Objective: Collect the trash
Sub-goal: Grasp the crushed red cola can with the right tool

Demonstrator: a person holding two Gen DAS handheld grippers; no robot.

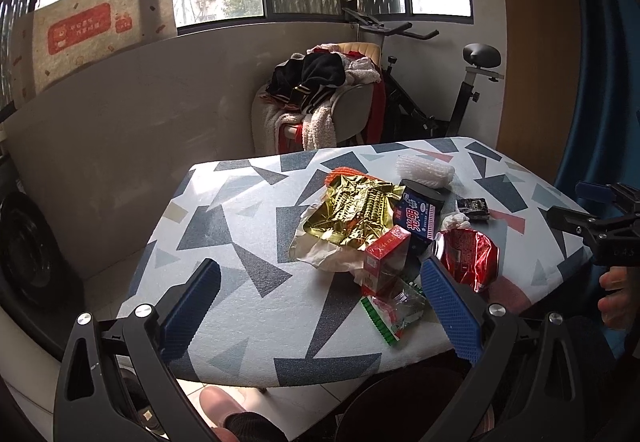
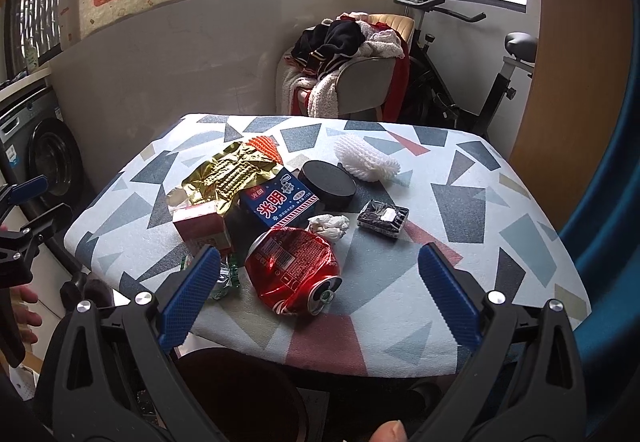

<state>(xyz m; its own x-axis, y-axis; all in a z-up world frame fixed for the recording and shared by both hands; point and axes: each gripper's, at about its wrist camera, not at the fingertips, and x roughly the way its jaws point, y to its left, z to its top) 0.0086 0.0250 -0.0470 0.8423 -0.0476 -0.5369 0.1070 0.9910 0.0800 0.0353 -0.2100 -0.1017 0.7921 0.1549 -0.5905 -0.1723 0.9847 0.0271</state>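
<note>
Nothing seems to be picked up yet. All the trash that can be seen lies on the table, and both tools are empty.

The right gripper is held with its two blue fingers wide apart, and nothing is between them but air. Just ahead of it, between the fingers, a squashed red can is seen lying on its side. A little farther ahead lie a crumpled white tissue and a blue box. Ahead and to the right, a small black packet is found. Farther off sit a round black lid and a white foam net. Ahead and to the left are a red carton and a shiny gold wrapper, with an orange net behind it.

The left gripper is also held open, with its fingers far apart and nothing gripped. A clear wrapper with a green edge lies just ahead, near its right finger. The red carton stands just behind that wrapper.

A dark round shape is seen below the near table edge, under the right gripper. It may be a bin, but that cannot be told for sure. Nothing can be seen inside it.

So the job looks to be at its start. Every piece is still to be lifted and dropped away. The can is judged to be the nearest thing for the right gripper, and the clear wrapper for the left.
</note>
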